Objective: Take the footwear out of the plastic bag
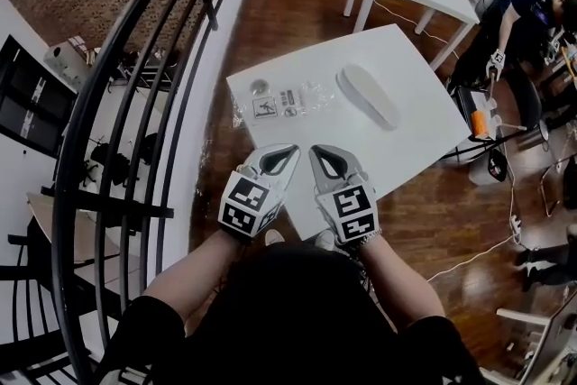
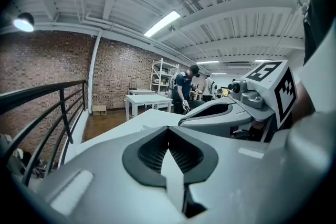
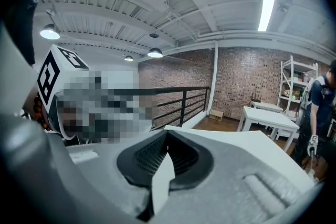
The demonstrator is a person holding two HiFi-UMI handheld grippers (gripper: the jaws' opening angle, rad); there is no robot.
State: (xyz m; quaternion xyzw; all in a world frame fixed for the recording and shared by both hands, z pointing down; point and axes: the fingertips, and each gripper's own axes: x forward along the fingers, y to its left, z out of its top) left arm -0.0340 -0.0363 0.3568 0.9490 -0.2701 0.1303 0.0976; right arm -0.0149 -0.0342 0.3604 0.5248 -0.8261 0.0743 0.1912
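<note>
Left gripper (image 1: 276,160) and right gripper (image 1: 325,160) are both closed and empty. The flat white slipper (image 1: 368,93) seems already out, lying at three o'clock of the crumpled clear plastic bag (image 1: 285,99). Draw back without nudging either.

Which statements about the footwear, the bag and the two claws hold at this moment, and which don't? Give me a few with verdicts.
1. The white footwear lies on the table, outside the plastic bag. True.
2. The left claw is shut on the plastic bag. False: its jaws are together with nothing between them, and the bag lies flat on the table, apart from it.
3. The right claw stands wide open. False: its jaws are together and empty.
4. In the head view, the bag lies left of the footwear. True.
</note>
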